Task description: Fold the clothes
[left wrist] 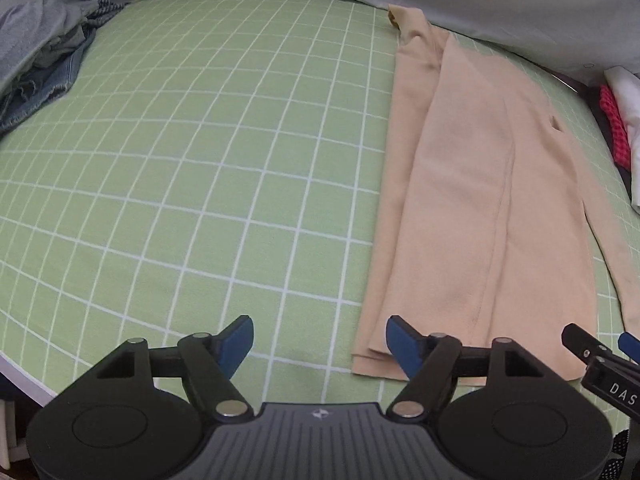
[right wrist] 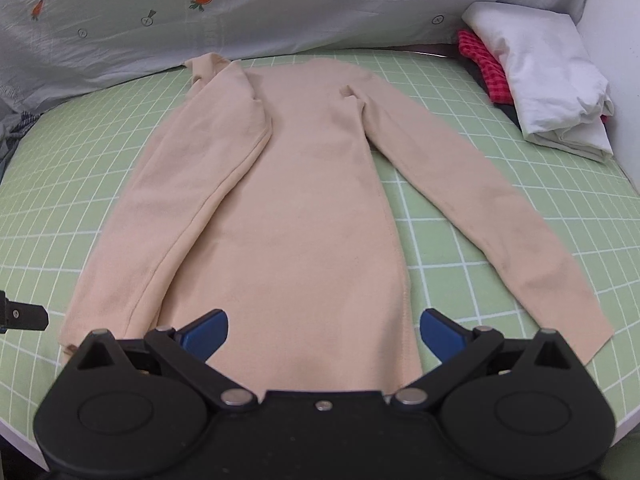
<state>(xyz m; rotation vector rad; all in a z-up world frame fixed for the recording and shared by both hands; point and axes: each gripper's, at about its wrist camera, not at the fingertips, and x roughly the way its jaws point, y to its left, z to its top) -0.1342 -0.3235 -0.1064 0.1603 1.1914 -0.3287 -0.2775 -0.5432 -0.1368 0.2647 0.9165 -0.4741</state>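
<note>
1. Start at your left: an unsorted heap of clothes (left wrist: pixel 44 60), denim and grey pieces bunched together, lies at the far left edge of the green checked sheet (left wrist: pixel 200 160). I cannot count the pieces in it, and I judge them all yet to be folded.
2. Your left gripper (left wrist: pixel 320 344) hangs over bare sheet just beside the lower left corner of the beige top (right wrist: pixel 296 216). Its jaws stand wide and nothing is between them.
3. The beige top is the one garment laid out, flat in the middle of the sheet with its hem toward you and its neck toward the carrot-print quilt (right wrist: pixel 280 4). Count two sleeves: the left sleeve (right wrist: pixel 192 184) is already folded in over the body, and the right sleeve (right wrist: pixel 500 216) lies spread out on the sheet.
4. Your right gripper (right wrist: pixel 323 336) sits over the hem, wide open, gripping nothing.
5. So I would put this garment at roughly one fold done; the right sleeve and the crosswise folds remain.
6. At the far right stands one stack (right wrist: pixel 544 80): a white piece on top and a red checked piece under it, with something dark beneath that I cannot make out.
</note>
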